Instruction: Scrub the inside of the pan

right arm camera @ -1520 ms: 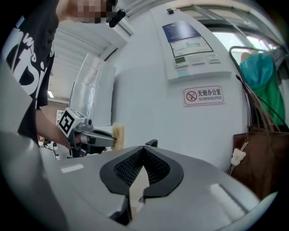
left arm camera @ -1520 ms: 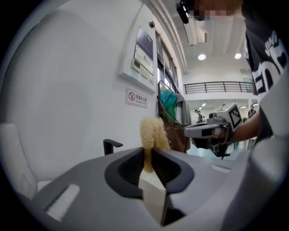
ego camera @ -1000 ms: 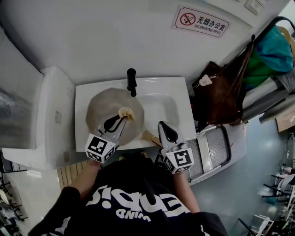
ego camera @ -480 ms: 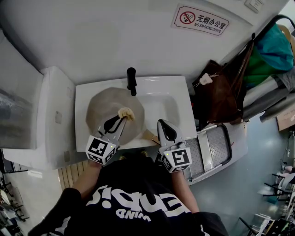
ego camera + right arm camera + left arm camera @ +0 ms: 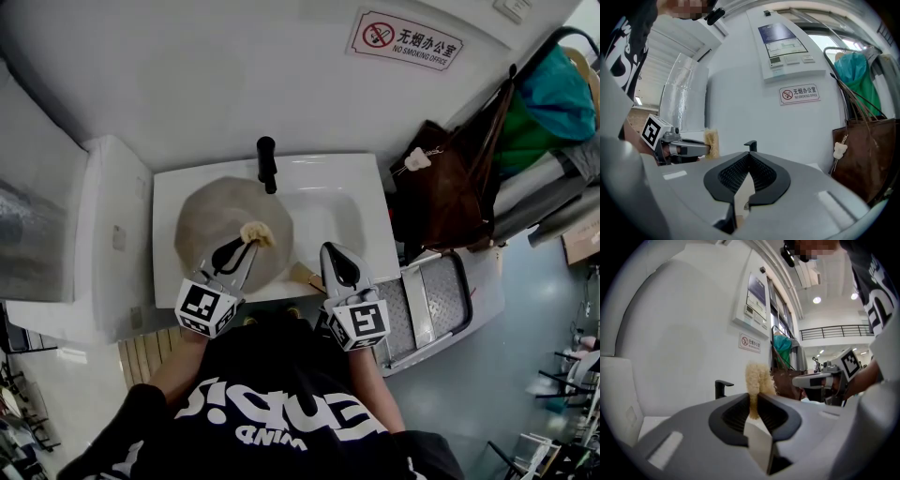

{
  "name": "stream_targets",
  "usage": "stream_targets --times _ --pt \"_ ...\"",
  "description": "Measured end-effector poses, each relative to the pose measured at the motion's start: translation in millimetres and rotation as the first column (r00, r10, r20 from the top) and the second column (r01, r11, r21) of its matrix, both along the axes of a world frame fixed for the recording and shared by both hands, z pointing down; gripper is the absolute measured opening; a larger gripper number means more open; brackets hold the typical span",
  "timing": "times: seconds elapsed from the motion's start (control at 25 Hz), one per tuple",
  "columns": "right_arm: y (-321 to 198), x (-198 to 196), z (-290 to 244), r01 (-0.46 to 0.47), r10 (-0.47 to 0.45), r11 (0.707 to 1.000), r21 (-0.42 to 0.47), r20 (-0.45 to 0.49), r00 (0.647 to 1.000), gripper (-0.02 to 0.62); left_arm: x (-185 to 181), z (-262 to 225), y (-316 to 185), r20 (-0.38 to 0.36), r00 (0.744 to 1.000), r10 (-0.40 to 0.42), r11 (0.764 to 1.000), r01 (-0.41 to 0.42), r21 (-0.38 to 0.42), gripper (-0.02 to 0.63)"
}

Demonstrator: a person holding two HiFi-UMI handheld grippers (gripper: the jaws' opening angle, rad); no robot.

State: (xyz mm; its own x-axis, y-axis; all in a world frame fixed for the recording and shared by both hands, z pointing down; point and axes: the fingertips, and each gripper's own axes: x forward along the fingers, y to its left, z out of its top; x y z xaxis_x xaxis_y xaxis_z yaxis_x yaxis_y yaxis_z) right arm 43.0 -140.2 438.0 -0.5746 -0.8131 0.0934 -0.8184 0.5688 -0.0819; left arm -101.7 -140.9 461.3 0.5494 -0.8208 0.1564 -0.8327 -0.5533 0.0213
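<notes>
A round grey pan (image 5: 211, 220) sits in the left part of the white sink (image 5: 328, 202), under a black tap (image 5: 267, 164). Its wooden handle (image 5: 304, 277) points toward me, ending beside my right gripper. My left gripper (image 5: 246, 240) reaches over the pan's near half, shut on a beige fibrous scrubber (image 5: 255, 230). In the left gripper view the scrubber (image 5: 757, 378) stands up between the closed jaws (image 5: 753, 406). My right gripper (image 5: 336, 255) hovers at the sink's front rim, jaws shut with nothing at the tips (image 5: 749, 161); whether it touches the handle I cannot tell.
A white cabinet (image 5: 103, 234) stands left of the sink. A brown bag (image 5: 455, 187) hangs at the right, with a metal step stool (image 5: 431, 305) below it. The wall carries a no-smoking sign (image 5: 408, 42).
</notes>
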Motion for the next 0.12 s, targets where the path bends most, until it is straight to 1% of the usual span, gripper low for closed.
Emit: stream_targets --times 0.12 --pt "1.3 0.9 0.2 -0.004 0.004 1.0 -0.004 -0.004 1.0 0.009 0.2 -0.6 1.3 0.0 1.0 0.0 1.0 0.0 0.0 0.049"
